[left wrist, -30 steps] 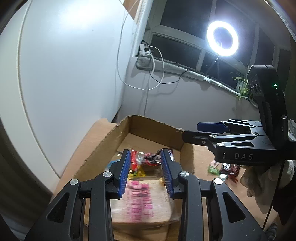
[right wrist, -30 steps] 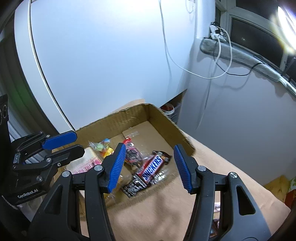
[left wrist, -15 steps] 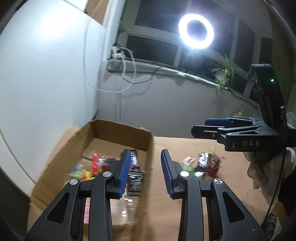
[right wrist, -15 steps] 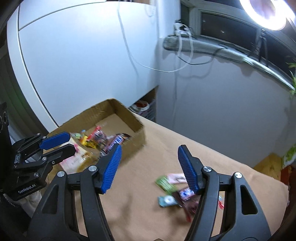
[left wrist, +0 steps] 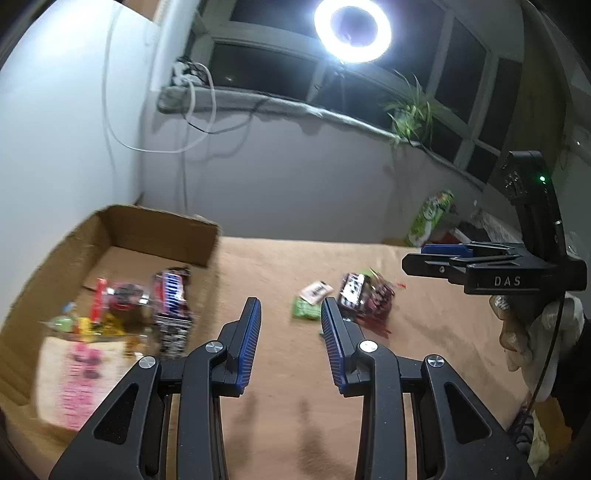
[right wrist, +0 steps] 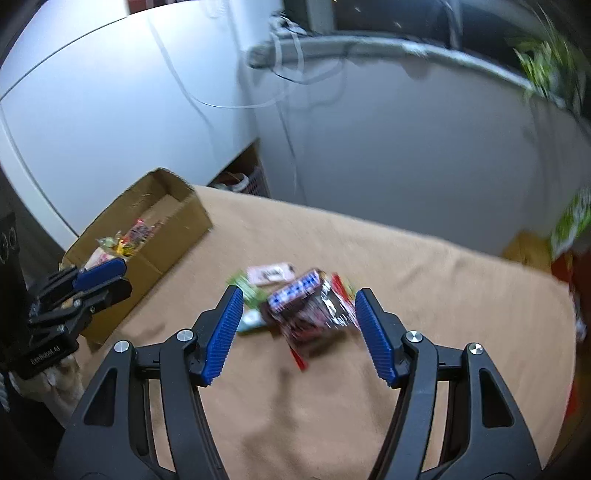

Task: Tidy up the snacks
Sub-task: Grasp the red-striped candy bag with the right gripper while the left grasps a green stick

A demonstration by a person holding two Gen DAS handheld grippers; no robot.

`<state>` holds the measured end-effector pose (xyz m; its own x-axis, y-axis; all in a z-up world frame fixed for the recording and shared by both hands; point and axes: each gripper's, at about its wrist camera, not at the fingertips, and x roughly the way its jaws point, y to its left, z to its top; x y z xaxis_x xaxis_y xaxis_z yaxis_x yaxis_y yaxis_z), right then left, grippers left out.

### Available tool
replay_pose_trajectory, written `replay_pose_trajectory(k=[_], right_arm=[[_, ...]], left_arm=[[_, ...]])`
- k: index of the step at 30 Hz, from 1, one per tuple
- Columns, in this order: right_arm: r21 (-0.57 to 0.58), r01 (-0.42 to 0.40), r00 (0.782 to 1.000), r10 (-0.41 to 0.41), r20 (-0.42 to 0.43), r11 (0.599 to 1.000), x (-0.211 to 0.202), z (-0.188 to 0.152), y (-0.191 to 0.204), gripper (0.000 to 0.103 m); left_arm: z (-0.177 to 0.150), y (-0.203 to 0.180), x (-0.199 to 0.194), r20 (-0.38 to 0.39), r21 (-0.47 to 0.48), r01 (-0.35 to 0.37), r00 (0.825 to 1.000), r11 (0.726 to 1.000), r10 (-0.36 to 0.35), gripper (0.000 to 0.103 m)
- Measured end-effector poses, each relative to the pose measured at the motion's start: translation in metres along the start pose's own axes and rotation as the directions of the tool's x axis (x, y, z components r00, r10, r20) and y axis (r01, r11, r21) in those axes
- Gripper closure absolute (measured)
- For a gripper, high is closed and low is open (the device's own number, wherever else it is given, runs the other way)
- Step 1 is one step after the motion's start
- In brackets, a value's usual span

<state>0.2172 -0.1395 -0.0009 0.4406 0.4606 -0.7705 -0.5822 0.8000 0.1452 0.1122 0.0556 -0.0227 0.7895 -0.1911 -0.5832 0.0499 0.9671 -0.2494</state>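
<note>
A cardboard box point(left wrist: 159, 218) stands at the left on the tan cloth, holding a Snickers bar point(left wrist: 170, 291), a pink-printed packet point(left wrist: 79, 376) and small candies point(left wrist: 74, 325). Loose snacks lie mid-cloth: a green packet point(left wrist: 306, 313), a pale packet point(left wrist: 314, 290) and dark wrappers point(left wrist: 352, 288). My left gripper point(left wrist: 291, 306) is open and empty, just short of the green packet. My right gripper point(right wrist: 299, 295) hangs open above the dark wrappers point(right wrist: 310, 302), its pads clear of them. In the right wrist view the box point(right wrist: 184, 221) sits left, behind the left gripper point(right wrist: 99, 277).
The tan cloth point(left wrist: 295, 406) covers the table. A green bag point(left wrist: 430, 218) stands beyond its far right edge. A gloved hand point(left wrist: 532, 332) holds the right gripper point(left wrist: 424, 258). A ring light point(left wrist: 352, 27), a plant and hanging cables line the window wall; a white cabinet is at the left.
Both grippers have swung right, from over the box to the loose snacks on the cloth. The right jaws stand wider than a second ago. The left jaws are unchanged.
</note>
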Motion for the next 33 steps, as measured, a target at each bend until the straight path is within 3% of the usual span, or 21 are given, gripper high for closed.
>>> replay_pose_trajectory(k=[3, 5, 9, 13, 24, 33], right_arm=[[0.097, -0.031, 0.999, 0.035, -0.039, 0.995, 0.011, -0.010, -0.022, 0.038], [0.157, -0.069, 0.994, 0.081, -0.067, 0.985, 0.021, -0.017, -0.034, 0.044], [0.220, -0.116, 0.986, 0.138, -0.088, 0.968, 0.033, -0.027, -0.043, 0.046], [0.240, -0.143, 0.982, 0.167, -0.083, 0.960, 0.041, -0.030, -0.044, 0.046], [0.322, -0.195, 0.969, 0.232, -0.082, 0.927, 0.064, -0.028, -0.055, 0.047], [0.331, -0.203, 0.964, 0.248, -0.100, 0.921, 0.076, -0.025, -0.051, 0.059]], left_arm=[[-0.004, -0.011, 0.016, -0.049, 0.022, 0.018, 0.999, 1.000, -0.017, 0.071], [-0.006, -0.020, 0.024, -0.074, 0.042, 0.030, 0.997, 0.999, -0.027, 0.071], [-0.011, -0.039, 0.045, -0.124, 0.086, 0.053, 0.991, 0.995, -0.043, 0.071], [-0.018, -0.049, 0.066, -0.187, 0.122, 0.060, 0.982, 0.991, -0.037, 0.071], [-0.018, -0.057, 0.102, -0.248, 0.185, 0.040, 0.969, 0.982, 0.007, 0.071], [-0.017, -0.063, 0.112, -0.263, 0.215, 0.027, 0.964, 0.976, 0.031, 0.071]])
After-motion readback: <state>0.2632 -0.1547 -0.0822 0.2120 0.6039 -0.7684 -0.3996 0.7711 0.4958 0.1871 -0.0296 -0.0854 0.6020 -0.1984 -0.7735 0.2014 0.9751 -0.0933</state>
